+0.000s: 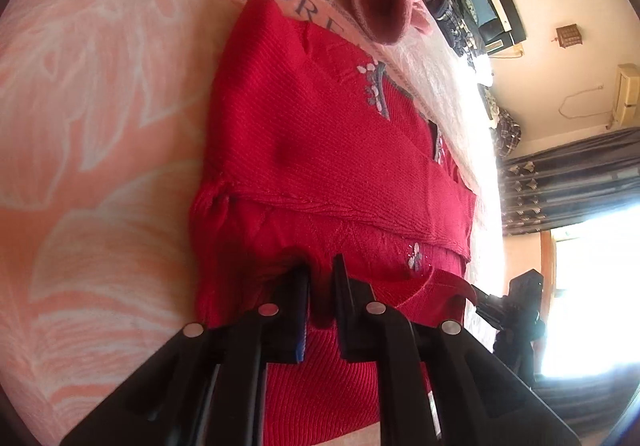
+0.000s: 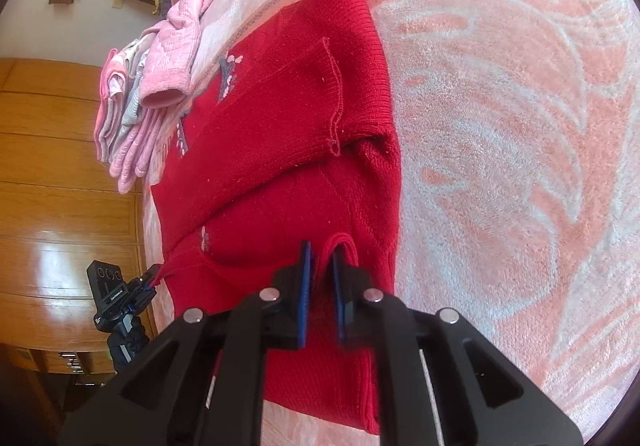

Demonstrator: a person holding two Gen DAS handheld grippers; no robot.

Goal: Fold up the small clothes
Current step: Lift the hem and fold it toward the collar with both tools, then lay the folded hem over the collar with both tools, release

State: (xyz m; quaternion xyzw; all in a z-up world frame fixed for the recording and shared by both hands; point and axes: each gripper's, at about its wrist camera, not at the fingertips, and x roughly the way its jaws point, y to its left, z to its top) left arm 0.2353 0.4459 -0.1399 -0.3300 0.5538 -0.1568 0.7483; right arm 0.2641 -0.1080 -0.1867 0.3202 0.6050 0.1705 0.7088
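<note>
A small red knit sweater [image 1: 320,150] with grey and white flower embroidery lies on a pink blanket, both sleeves folded across its body. My left gripper [image 1: 322,266] is shut on the sweater's near edge at one corner. In the right wrist view the same red sweater [image 2: 280,150] shows its folded sleeve cuff on top. My right gripper [image 2: 322,250] is shut on a bunched fold of the sweater's near edge. Each gripper shows in the other's view, holding the opposite corner: the right one [image 1: 508,306] and the left one [image 2: 128,294].
The pink and white patterned blanket [image 1: 100,126] covers the bed. A pink knit garment [image 1: 384,2] lies just beyond the sweater, with a stack of pink and grey clothes [image 2: 132,94] by it. Wooden wardrobe [image 2: 52,186] on one side, bright window and dark curtain [image 1: 580,182] on the other.
</note>
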